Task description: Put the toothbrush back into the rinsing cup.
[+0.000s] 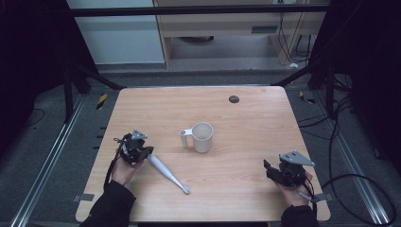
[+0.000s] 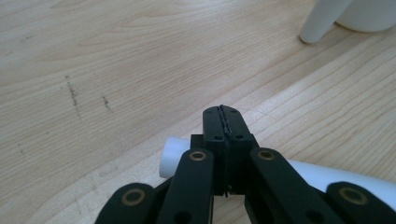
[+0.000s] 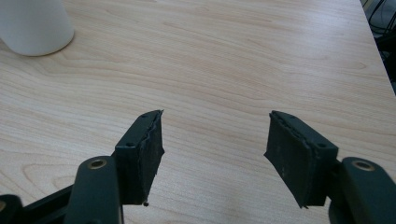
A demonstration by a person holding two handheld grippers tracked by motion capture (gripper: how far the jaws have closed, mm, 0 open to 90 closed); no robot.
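On the wooden desk (image 1: 246,142) we see left tongs (image 2: 223,112) pressed together over a white rod (image 1: 168,172); right tongs (image 3: 215,140) gape wide near the mug (image 1: 202,137).

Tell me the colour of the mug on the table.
White, handle included; the mug shows best in the high view.

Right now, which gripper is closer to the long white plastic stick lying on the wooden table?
Left. The left gripper sits shut right over the long white plastic stick's upper end; the right gripper waits open, far across the table.
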